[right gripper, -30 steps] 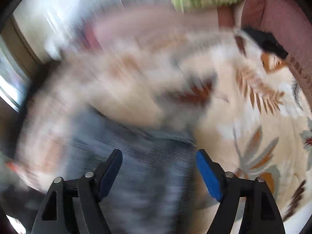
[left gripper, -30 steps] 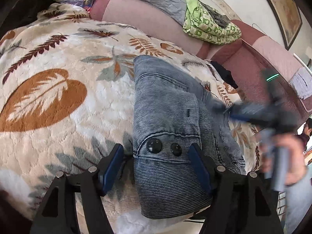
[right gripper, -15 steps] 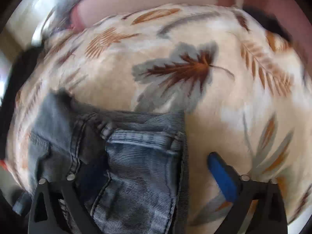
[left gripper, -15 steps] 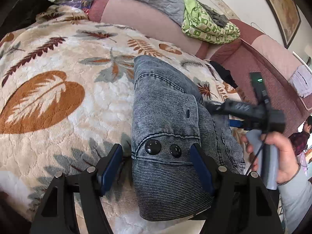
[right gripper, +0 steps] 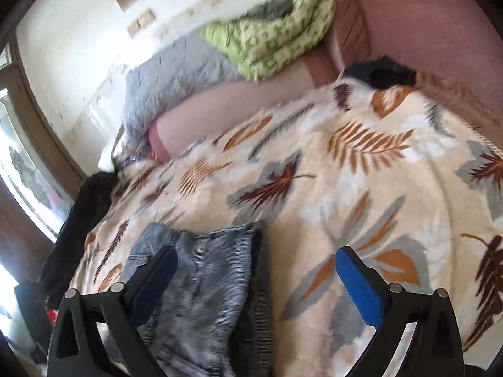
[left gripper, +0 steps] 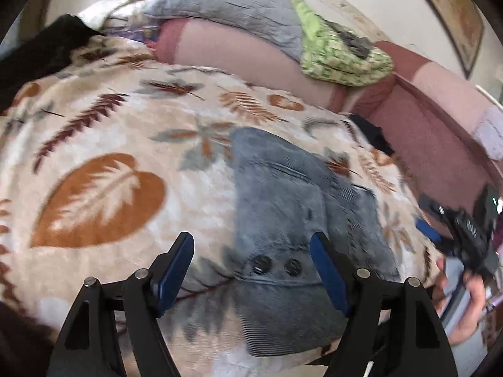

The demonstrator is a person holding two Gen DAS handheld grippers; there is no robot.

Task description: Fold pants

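The blue-grey denim pants [left gripper: 283, 207] lie folded in a compact stack on the leaf-print blanket [left gripper: 103, 144], with two dark buttons facing up near the front edge. My left gripper [left gripper: 251, 270] is open and empty, hovering just above the near end of the pants. My right gripper [right gripper: 254, 276] is open and empty, above the pants [right gripper: 201, 282] and the blanket [right gripper: 361, 163]. In the left wrist view the right gripper [left gripper: 440, 235] is off the right edge of the bed, held in a hand.
A pink bolster [left gripper: 239, 53], a grey quilted pillow [left gripper: 226, 3] and a green folded blanket [left gripper: 339, 53] line the far side. Dark clothing [left gripper: 41, 50] lies at the left. A maroon sofa side [left gripper: 440, 144] borders the right. A window [right gripper: 19, 169] is at the left.
My right gripper has pulled back off the pants and away to the bed's right edge, empty. My left gripper has drifted left and lifted slightly. The pants lie still.
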